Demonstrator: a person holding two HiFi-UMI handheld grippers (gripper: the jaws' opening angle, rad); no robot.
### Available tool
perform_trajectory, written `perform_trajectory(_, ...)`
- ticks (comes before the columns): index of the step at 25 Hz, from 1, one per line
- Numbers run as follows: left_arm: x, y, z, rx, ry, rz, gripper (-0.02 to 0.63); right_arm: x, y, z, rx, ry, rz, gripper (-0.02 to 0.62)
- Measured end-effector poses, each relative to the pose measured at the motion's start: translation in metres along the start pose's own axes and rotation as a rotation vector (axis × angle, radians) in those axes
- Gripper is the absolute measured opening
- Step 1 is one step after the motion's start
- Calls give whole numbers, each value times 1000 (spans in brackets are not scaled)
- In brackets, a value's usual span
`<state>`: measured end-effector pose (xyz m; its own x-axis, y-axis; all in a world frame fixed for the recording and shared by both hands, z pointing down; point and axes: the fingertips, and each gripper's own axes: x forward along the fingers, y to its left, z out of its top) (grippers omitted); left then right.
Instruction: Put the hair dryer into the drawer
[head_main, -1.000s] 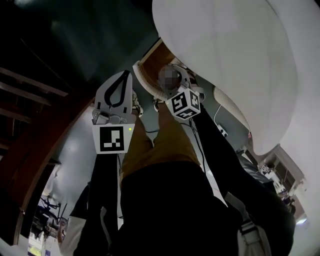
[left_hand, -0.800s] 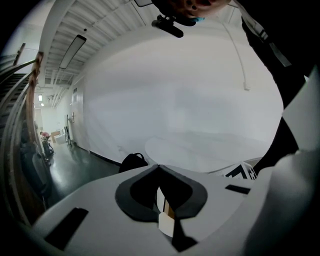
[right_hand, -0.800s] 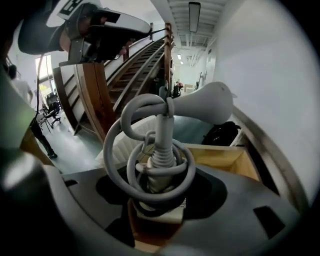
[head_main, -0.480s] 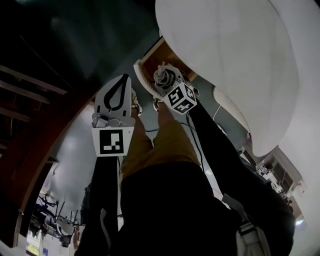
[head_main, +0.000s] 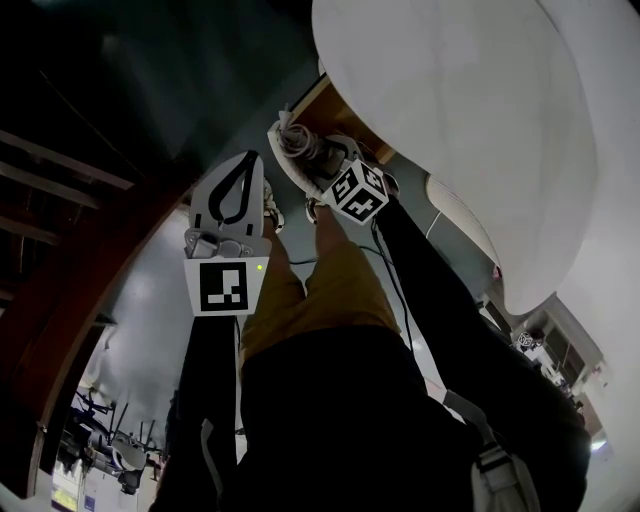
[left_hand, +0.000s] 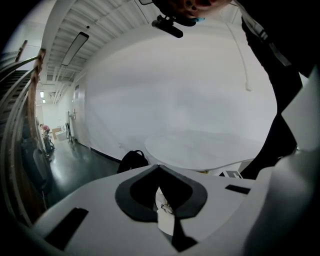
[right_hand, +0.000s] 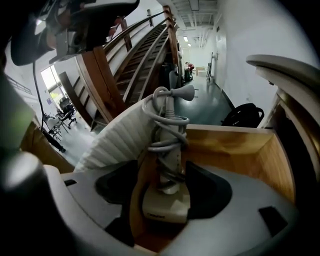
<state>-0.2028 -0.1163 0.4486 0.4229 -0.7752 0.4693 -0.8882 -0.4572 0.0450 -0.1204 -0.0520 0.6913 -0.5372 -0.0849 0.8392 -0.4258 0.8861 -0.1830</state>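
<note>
Right gripper (right_hand: 166, 172) jaws opening round hair dryer (right_hand: 167, 145) in wooden drawer (right_hand: 235, 145) beneath white table (head_main: 450, 130); left gripper (left_hand: 159, 167) jaws pressed together.

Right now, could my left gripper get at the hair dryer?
Probably not directly. The right gripper straddles the hair dryer inside the drawer, its jaws opening around it. The ribbed white drawer front seems to stand between it and the left gripper, whose jaws are shut.
</note>
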Motion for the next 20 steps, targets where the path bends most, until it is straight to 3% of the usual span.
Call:
perform_trajectory(9,3,-2,0,7,7,-12,15,-2,-11,6,-81,5,-46,325)
perform_trajectory(10,3,-1,0,9,9,-12,15,-3,-16,7,-85,1,-76,318)
perform_trajectory(11,4,-1,-1,13,9,-14,15,-4,-21,7,-84,0,-105,268)
perform_trajectory(14,6,-1,-2,5,10,-15,14,1,-27,-2,-72,49,-115,273)
perform_trajectory(17,8,-2,-3,6,17,-17,15,12,-26,-19,-202,159,-128,275)
perform_trajectory(20,9,-2,-3,3,16,-21,14,8,-40,-17,-267,171,-214,287)
